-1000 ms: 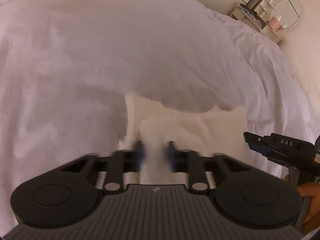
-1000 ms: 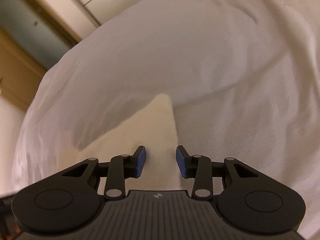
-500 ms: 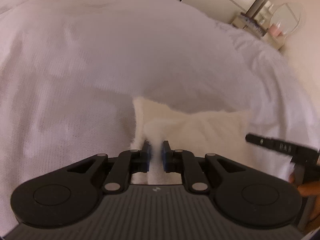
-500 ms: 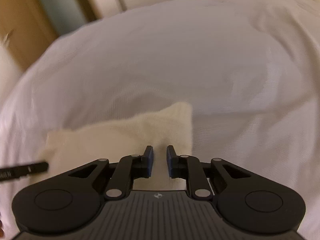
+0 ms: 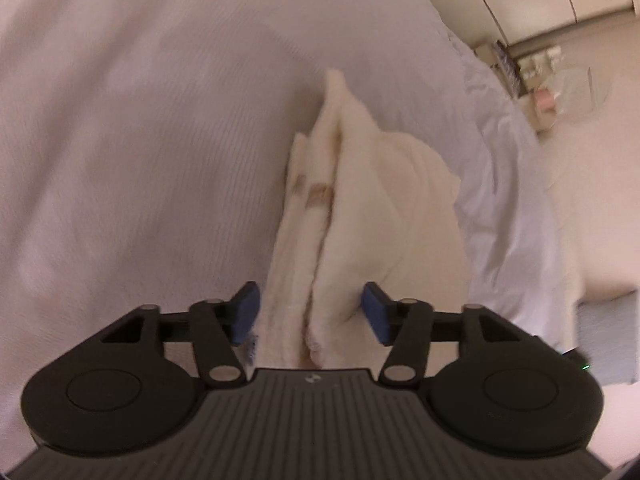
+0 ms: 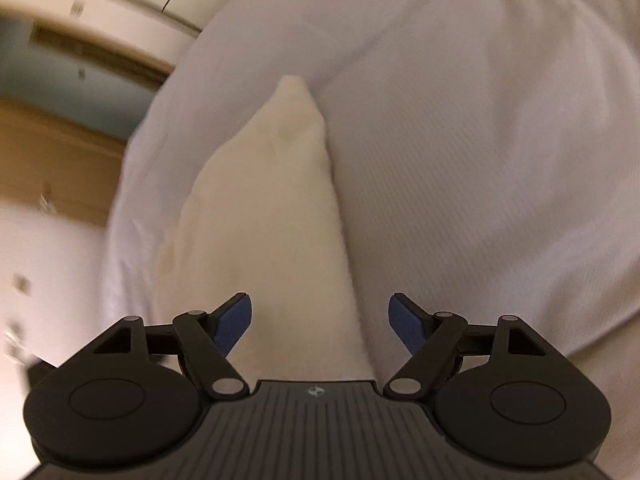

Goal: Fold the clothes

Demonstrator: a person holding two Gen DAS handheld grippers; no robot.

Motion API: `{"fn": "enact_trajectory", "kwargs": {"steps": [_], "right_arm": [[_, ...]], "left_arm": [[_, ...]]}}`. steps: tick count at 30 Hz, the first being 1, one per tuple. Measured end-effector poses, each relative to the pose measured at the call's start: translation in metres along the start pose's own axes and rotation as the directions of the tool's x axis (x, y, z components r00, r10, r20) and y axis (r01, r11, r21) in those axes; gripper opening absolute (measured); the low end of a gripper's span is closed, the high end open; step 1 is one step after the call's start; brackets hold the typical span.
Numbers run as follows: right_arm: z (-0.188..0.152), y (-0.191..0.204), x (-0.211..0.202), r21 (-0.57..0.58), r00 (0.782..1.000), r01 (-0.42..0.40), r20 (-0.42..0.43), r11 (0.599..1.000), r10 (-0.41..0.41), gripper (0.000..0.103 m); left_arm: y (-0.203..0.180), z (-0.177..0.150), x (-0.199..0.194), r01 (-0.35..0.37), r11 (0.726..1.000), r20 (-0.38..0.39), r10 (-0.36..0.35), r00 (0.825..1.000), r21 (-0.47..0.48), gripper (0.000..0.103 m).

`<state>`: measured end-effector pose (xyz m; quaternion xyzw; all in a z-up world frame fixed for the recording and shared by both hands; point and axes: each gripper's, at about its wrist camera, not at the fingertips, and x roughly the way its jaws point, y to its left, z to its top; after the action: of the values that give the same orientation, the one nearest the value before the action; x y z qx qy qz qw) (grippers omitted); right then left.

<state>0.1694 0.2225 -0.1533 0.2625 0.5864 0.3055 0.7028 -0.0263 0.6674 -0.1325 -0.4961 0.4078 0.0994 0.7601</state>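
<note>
Left tool (image 5: 311, 312): jaws spread wide, blue pads (image 5: 247, 312) apart. Right tool (image 6: 320, 322): same, jaws fully parted.

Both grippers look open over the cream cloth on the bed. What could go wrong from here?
1. The cream fleecy cloth bunches in loose layers between the open left gripper; a re-grasp may catch only some layers.
2. The open right gripper straddles the cloth's edge; closing may pinch the white ribbed bedspread too.
3. Released, the fold may slump.

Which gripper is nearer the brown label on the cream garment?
Left. The left gripper straddles the cream garment just below its brown label. The right gripper sits over a plain part; no label shows in its view.
</note>
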Motion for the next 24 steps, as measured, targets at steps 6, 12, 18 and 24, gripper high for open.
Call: {"fn": "enact_trajectory", "kwargs": {"steps": [6, 12, 18, 24], "right_arm": [[0.019, -0.017, 0.015, 0.055, 0.997, -0.083, -0.005, 0.995, 0.083, 0.091], [0.025, -0.013, 0.042, 0.018, 0.99, -0.132, -0.054, 0.991, 0.132, 0.093], [0.027, 0.003, 0.073, -0.033, 0.973, -0.191, -0.137, 0.981, 0.184, 0.087], [0.026, 0.004, 0.086, 0.002, 0.972, -0.189, -0.139, 0.982, 0.187, 0.07]], "left_arm": [[0.033, 0.008, 0.026, 0.135, 0.983, -0.014, -0.137, 0.99, -0.126, 0.064], [0.046, 0.021, 0.053, 0.216, 0.963, -0.052, -0.227, 0.973, -0.163, 0.08], [0.034, 0.033, 0.066, 0.18, 0.976, -0.109, -0.193, 0.975, -0.123, 0.089], [0.021, 0.026, 0.062, 0.11, 0.988, -0.058, -0.117, 0.991, -0.107, 0.074]]}}
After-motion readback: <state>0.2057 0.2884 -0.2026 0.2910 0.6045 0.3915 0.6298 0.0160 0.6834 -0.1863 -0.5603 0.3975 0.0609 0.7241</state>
